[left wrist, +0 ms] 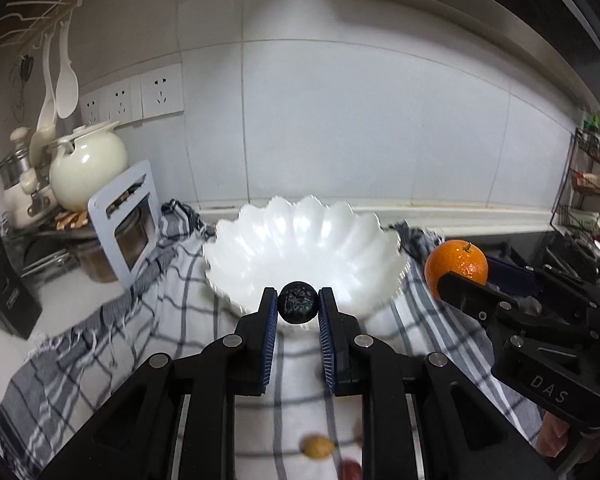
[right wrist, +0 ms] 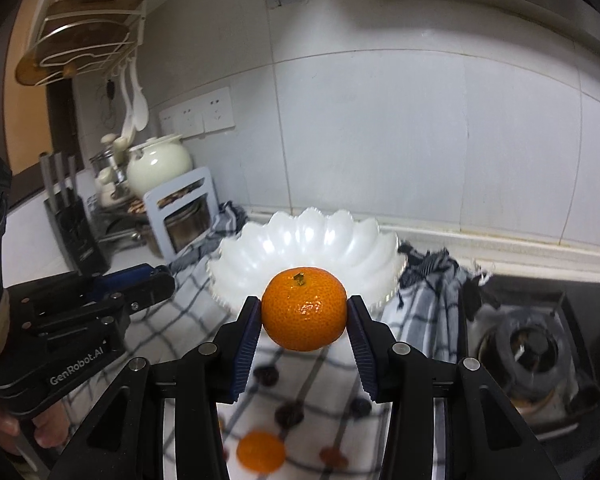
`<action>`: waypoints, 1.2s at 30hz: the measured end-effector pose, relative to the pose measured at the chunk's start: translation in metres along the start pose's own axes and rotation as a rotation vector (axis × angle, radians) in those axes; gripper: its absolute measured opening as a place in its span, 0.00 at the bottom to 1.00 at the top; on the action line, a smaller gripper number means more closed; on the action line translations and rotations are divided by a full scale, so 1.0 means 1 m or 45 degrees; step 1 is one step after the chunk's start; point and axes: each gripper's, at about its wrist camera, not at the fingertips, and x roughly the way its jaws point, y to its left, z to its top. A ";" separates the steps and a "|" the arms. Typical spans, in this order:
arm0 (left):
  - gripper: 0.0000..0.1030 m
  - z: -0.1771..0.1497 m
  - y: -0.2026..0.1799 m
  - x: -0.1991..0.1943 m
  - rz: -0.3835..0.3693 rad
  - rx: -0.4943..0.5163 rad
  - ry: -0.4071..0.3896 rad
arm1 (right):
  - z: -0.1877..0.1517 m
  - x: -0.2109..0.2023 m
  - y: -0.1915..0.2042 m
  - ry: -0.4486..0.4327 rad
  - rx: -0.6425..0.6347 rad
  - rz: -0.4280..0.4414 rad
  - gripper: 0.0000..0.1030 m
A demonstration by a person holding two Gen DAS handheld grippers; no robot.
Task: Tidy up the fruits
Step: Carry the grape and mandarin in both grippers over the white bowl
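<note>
Left gripper pinches a small dark wrinkled fruit just before the white bowl's near rim. Right gripper pinches an orange, raised before the bowl.

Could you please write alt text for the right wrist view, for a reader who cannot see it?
The right gripper clamps an orange mandarin in front of an empty white scalloped bowl that sits on a checked cloth on a kitchen counter. The left gripper enters from the left edge, and another mandarin and small dark fruits lie on the cloth below.
</note>
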 end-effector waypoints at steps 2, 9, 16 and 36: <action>0.21 0.010 0.005 0.011 0.011 0.004 -0.002 | 0.011 0.013 0.000 0.003 -0.008 -0.017 0.43; 0.21 0.041 0.025 0.055 0.024 0.035 -0.007 | 0.040 0.060 -0.001 0.048 -0.028 -0.066 0.43; 0.21 0.065 0.041 0.101 0.007 0.010 0.167 | 0.059 0.115 -0.012 0.159 -0.003 -0.079 0.44; 0.21 0.074 0.061 0.205 0.014 -0.042 0.435 | 0.059 0.234 -0.035 0.509 0.050 -0.082 0.44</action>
